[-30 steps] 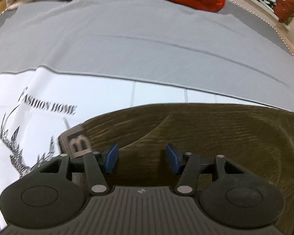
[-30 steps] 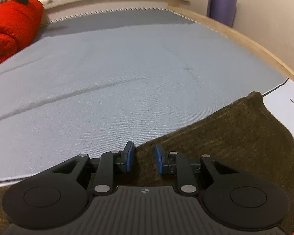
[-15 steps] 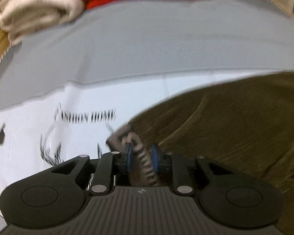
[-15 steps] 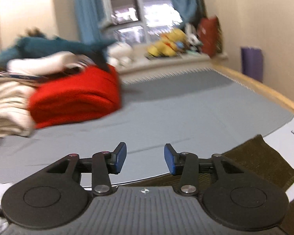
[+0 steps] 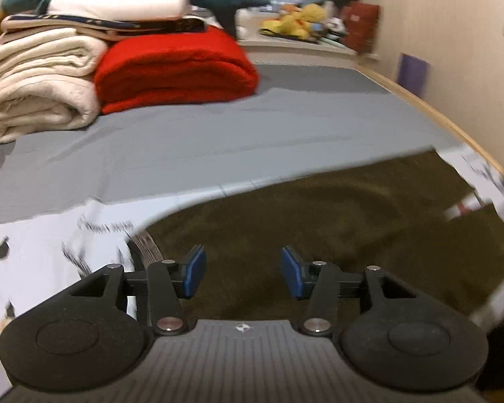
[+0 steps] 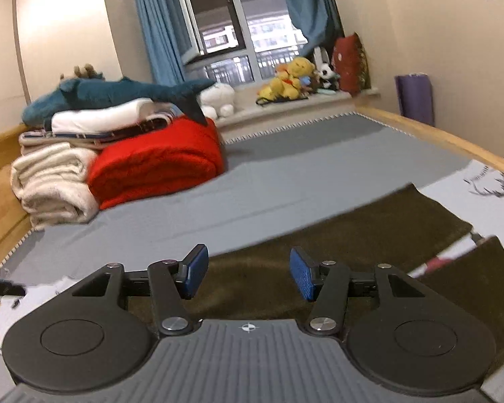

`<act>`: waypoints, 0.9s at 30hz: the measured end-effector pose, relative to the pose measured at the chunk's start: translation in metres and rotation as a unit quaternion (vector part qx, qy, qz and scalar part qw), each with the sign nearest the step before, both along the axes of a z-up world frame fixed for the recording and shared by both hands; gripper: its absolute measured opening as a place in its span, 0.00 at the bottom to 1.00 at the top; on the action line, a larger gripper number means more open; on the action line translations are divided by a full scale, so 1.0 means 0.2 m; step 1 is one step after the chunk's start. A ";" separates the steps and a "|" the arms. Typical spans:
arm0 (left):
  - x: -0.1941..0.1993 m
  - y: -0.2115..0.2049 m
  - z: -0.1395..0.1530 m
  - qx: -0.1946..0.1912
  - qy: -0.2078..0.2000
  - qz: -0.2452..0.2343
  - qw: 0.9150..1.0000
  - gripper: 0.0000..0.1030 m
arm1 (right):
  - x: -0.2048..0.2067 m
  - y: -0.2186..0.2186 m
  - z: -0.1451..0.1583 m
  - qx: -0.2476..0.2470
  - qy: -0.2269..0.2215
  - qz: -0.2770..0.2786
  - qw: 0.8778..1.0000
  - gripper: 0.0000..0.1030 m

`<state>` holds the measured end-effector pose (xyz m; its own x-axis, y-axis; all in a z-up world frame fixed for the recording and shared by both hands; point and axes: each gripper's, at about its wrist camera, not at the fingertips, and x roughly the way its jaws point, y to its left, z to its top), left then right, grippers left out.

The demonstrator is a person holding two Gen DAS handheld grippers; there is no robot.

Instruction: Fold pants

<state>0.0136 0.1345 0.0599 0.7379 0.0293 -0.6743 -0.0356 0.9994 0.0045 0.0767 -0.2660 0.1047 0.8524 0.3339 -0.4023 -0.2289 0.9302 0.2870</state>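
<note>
A: Hovering over olive-brown pants [image 5: 336,208] spread flat on grey bedsheet [image 5: 218,134]?
B: Yes. Left gripper [image 5: 242,268] jaws opening, nothing between. Right gripper [image 6: 248,273] likewise, opening, empty.

Olive-brown pants [image 5: 336,221], red blanket [image 5: 174,67], grey sheet [image 5: 218,141], blue-padded claws.

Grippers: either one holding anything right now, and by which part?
Nothing held. Left gripper and right gripper are both opening with empty gaps above the brown pants.
</note>
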 end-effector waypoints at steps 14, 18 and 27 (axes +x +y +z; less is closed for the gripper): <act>-0.09 -0.09 -0.67 -0.007 0.167 0.030 0.985 0.43 | -0.14 0.07 -0.18 -0.074 0.025 0.033 0.996 0.55; -0.07 -0.03 -0.83 -0.007 0.260 0.055 0.964 0.44 | -0.15 0.07 -0.19 -0.092 0.023 0.034 0.995 0.55; -0.10 -0.03 -0.64 -0.022 0.175 0.055 0.983 0.55 | -0.15 0.06 -0.20 -0.095 0.043 0.021 0.994 0.56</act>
<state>-0.0072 0.1276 -0.0689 0.4545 0.0613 -0.8886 -0.1473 0.9891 -0.0071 0.0476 -0.2548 0.0657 0.7997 0.2794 -0.5315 -0.2503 0.9597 0.1280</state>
